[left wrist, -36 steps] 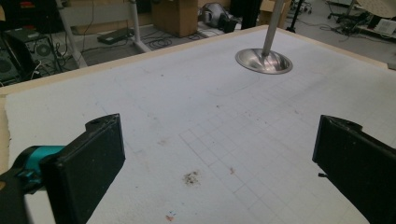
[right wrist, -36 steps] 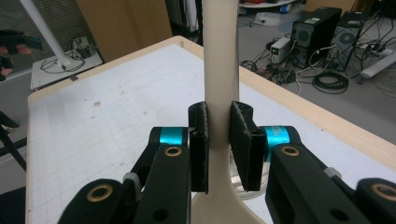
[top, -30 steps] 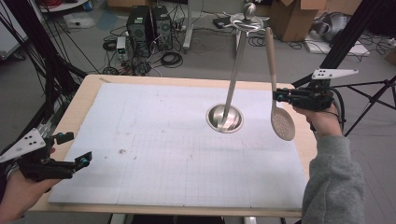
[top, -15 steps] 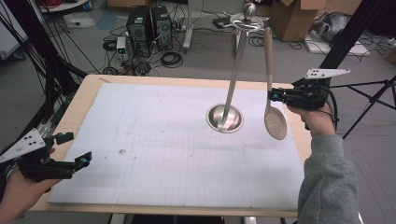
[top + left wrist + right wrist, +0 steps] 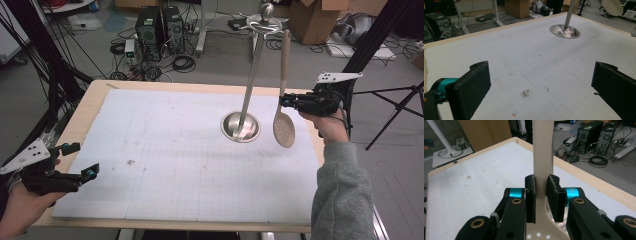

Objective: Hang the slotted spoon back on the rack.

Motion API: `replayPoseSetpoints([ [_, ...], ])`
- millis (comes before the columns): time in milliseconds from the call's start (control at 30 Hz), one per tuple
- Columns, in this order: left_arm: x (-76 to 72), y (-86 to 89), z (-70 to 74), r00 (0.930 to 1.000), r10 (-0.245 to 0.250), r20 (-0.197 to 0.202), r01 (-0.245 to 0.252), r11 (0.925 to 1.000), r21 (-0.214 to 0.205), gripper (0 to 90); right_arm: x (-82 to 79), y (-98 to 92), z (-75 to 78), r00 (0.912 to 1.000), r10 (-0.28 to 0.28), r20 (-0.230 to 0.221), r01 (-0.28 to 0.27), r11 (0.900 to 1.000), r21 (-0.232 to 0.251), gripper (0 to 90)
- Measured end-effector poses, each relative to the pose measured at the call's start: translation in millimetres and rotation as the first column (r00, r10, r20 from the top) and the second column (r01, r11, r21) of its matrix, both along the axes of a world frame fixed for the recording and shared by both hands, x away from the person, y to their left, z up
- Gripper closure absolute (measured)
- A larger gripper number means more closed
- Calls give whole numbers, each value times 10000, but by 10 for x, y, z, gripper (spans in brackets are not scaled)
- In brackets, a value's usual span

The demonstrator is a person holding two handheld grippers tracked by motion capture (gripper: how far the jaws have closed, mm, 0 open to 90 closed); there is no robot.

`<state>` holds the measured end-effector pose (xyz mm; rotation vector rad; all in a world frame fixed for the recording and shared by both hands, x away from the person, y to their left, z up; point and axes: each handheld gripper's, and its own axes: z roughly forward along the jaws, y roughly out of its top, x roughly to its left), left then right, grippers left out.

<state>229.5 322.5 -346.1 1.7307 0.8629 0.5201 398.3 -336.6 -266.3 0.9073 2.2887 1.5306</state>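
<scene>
Fingers of right gripper (image 5: 541,200) clamp flat beige perforated spoon (image 5: 283,127) handle; left gripper (image 5: 541,87) fingers apart, empty.

I see open white mat (image 5: 165,165) across the table's left and middle, free passage | metal stand (image 5: 247,90) rises from its round base right of centre, blocking that spot | slotted spoon (image 5: 283,127) hangs just beside the stand, narrow gap between them | my left gripper (image 5: 82,162) has bare mat ahead.
</scene>
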Motion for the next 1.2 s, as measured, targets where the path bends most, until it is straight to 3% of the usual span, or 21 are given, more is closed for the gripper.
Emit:
replayPoseSetpoints([
  [233, -10, 1, 13, 9998, -184, 116, 186, 9997, -184, 27, 44, 87, -16, 10000, -98, -1, 98, 9999, -94, 779],
  [1200, -15, -8, 0, 9999, -160, 55, 160, 9998, -86, 27, 156, 343, -50, 9973, -726, 98, 730, 9966, -388, 777],
])
